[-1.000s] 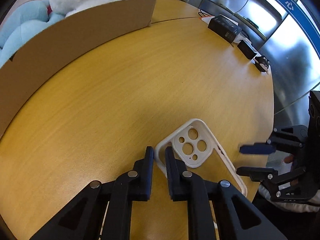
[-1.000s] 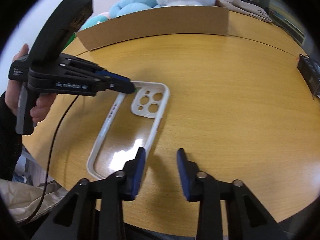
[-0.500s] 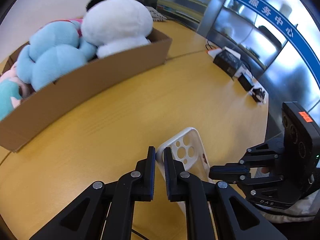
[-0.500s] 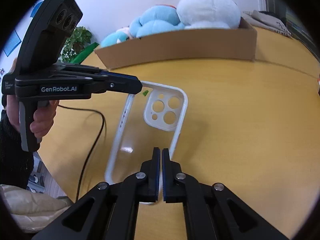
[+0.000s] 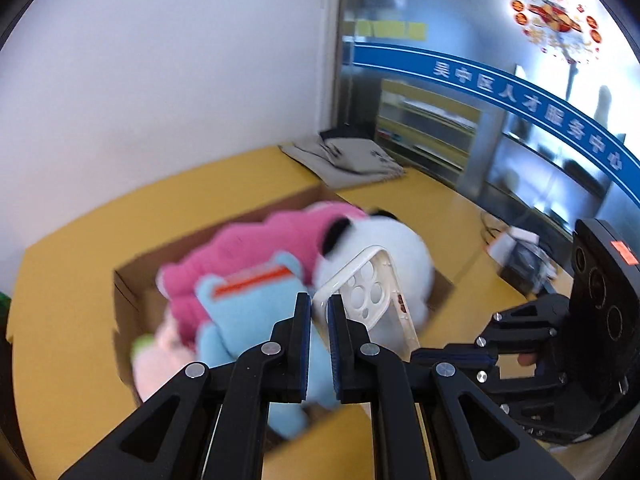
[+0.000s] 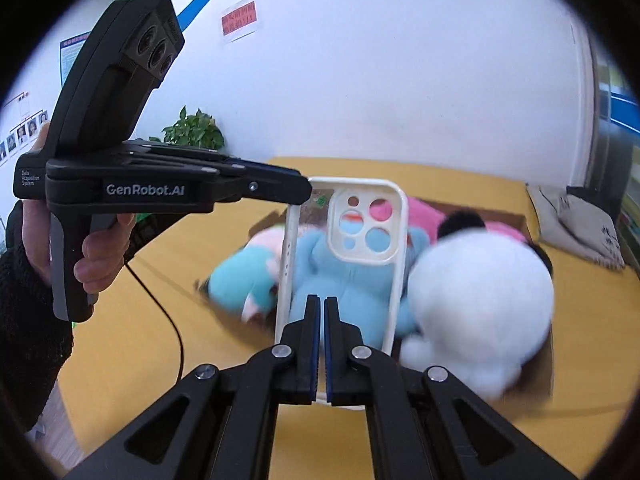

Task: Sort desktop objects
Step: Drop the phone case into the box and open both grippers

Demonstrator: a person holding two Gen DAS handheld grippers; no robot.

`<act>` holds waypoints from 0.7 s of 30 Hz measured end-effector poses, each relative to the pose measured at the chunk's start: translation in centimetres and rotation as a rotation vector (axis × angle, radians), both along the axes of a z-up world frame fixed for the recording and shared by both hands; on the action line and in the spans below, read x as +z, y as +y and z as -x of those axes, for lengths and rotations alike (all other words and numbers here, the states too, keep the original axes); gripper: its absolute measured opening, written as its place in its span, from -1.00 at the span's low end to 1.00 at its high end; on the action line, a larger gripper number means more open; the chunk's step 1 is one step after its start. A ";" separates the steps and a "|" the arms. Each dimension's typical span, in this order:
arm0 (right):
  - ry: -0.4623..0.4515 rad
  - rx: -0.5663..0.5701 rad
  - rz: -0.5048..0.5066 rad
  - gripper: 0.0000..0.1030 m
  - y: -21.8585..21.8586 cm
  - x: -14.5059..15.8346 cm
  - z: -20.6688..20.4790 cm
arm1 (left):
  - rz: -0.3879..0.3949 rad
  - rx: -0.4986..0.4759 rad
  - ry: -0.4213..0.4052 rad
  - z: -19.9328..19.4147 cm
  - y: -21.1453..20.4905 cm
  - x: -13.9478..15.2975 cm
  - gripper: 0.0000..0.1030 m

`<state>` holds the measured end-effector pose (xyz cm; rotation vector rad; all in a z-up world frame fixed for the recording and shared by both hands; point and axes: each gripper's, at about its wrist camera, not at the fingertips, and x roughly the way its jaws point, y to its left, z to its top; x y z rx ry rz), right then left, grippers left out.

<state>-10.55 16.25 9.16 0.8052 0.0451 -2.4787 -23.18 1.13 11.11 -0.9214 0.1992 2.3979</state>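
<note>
A cream phone case [image 6: 362, 240] with a clear back and camera cut-outs hangs in the air between both grippers, above the cardboard box [image 5: 132, 292] of plush toys. My left gripper [image 5: 319, 306] is shut on the case's top corner [image 5: 360, 280]; it also shows in the right wrist view [image 6: 304, 194]. My right gripper [image 6: 322, 308] is shut on the case's bottom edge and shows at the right of the left wrist view [image 5: 452, 356]. Through the case I see the blue plush [image 6: 340, 280].
The box holds a white panda plush [image 6: 476, 296], a pink plush [image 5: 256, 252] and light blue plush toys [image 5: 248, 304]. A folded grey cloth [image 5: 344, 160] lies at the far table corner. Dark gadgets and cables [image 5: 520, 248] lie at the right edge.
Both grippers closed on the phone case and lifted it off the table. They have carried it up and over the box of plush toys.
</note>
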 end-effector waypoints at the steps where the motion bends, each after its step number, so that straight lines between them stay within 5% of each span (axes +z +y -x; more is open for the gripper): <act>1: -0.007 -0.010 0.011 -0.97 -0.2 0.0 1.7 | 0.006 0.015 0.000 2.0 -0.2 0.0 -0.84; 7: -0.097 -0.084 0.054 -0.97 -1.2 -1.9 10.1 | 0.055 0.074 -0.061 12.7 -0.5 -3.4 -0.88; 14: -0.163 -0.155 0.048 -0.95 -1.9 -5.2 13.4 | 0.083 0.145 -0.151 18.1 -1.1 -8.1 -0.94; 16: -0.153 -0.167 0.059 -0.91 -1.5 -5.0 13.8 | 0.085 0.160 -0.156 17.7 -1.4 -8.6 -0.73; 17: -0.149 -0.168 0.070 -0.82 -1.2 -4.8 13.6 | 0.076 0.170 -0.149 17.2 -1.7 -8.5 -0.43; 18: -0.145 -0.169 0.082 -0.48 -0.9 -4.7 13.3 | 0.068 0.179 -0.141 16.8 -2.0 -8.4 -0.03; 19: -0.134 -0.168 0.087 -0.05 -0.6 -4.3 12.9 | 0.055 0.193 -0.129 16.3 -2.3 -8.0 0.14; 21: -0.085 -0.188 0.074 0.35 -0.5 -3.3 11.9 | 0.017 0.226 -0.093 14.4 -3.4 -6.7 0.44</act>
